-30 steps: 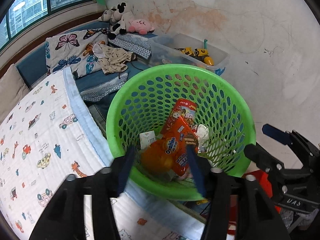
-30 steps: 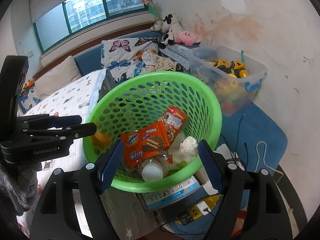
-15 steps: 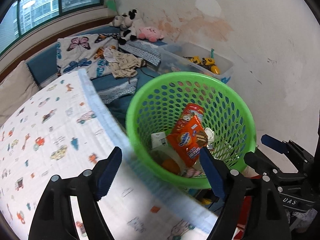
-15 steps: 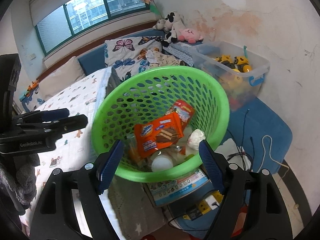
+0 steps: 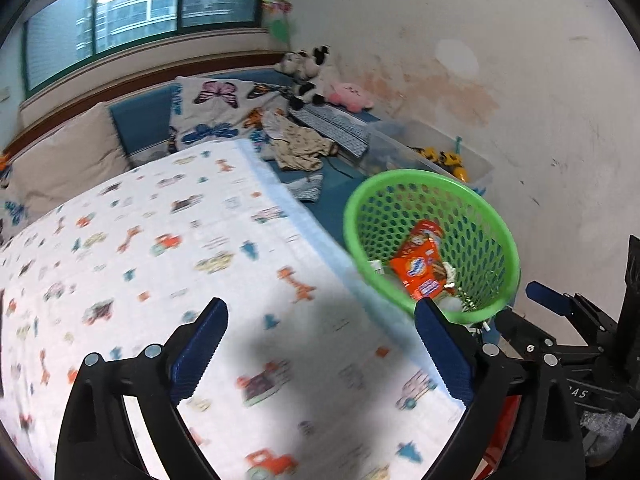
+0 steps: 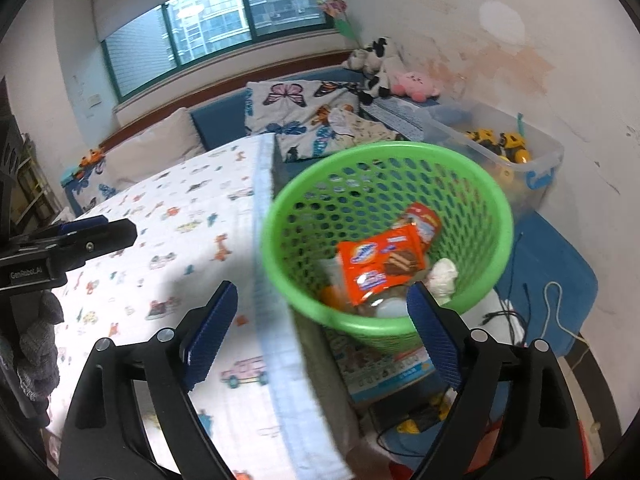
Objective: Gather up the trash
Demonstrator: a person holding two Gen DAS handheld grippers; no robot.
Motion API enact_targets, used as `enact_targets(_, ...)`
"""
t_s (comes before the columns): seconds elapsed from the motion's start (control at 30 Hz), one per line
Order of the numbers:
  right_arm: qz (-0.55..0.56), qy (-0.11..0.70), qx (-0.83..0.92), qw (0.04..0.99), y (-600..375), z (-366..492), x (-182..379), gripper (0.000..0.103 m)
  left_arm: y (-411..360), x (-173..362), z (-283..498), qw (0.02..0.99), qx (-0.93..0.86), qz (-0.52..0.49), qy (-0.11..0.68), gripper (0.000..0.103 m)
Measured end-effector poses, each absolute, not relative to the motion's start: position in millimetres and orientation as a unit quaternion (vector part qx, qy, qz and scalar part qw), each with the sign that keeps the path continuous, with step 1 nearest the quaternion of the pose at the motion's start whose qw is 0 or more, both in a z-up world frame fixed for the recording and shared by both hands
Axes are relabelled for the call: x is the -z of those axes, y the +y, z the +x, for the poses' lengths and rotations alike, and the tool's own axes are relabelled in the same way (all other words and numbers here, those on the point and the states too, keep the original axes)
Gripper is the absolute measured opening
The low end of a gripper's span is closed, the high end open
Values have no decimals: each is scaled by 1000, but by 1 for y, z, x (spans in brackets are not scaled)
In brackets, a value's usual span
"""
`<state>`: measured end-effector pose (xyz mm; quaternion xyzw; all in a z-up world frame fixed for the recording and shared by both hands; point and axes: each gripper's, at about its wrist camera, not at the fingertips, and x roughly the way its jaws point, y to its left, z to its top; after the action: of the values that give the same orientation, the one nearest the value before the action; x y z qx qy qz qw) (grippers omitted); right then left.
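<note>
A green perforated basket [image 5: 430, 184] [image 6: 384, 152] stands on the floor beside the bed. It holds an orange snack wrapper [image 5: 418, 270] [image 6: 380, 266], a red packet [image 6: 426, 218], crumpled white paper [image 6: 442, 276] and a bottle cap end [image 6: 390, 308]. My left gripper [image 5: 320, 320] hangs over the bed sheet [image 5: 160, 240] with its jaws opening and nothing between them. My right gripper [image 6: 322, 304] sits over the bed's edge near the basket's rim, its jaws opening too, empty. Each gripper shows at the edge of the other's view.
The bed sheet [image 6: 168, 220] has a cartoon vehicle print. Behind lie butterfly pillows [image 6: 296, 108], plush toys [image 6: 412, 84] and a clear toy bin [image 6: 516, 148]. Under the basket sit a printed box [image 6: 384, 364], cables [image 6: 516, 320] and a blue mat [image 6: 560, 264].
Both grippers drew back from the basket toward the bed, the left one farther. The left jaws spread wide, leaving the orange wrapper in the basket. The right jaws widened a little.
</note>
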<state>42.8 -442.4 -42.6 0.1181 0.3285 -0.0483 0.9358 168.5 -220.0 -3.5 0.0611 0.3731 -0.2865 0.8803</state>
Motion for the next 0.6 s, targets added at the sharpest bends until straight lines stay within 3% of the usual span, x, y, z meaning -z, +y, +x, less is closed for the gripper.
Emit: enact_targets(0.6, 66, 325, 13, 943, -368, 33, 32, 94, -98, 4, 131, 913, 195, 25, 358, 95)
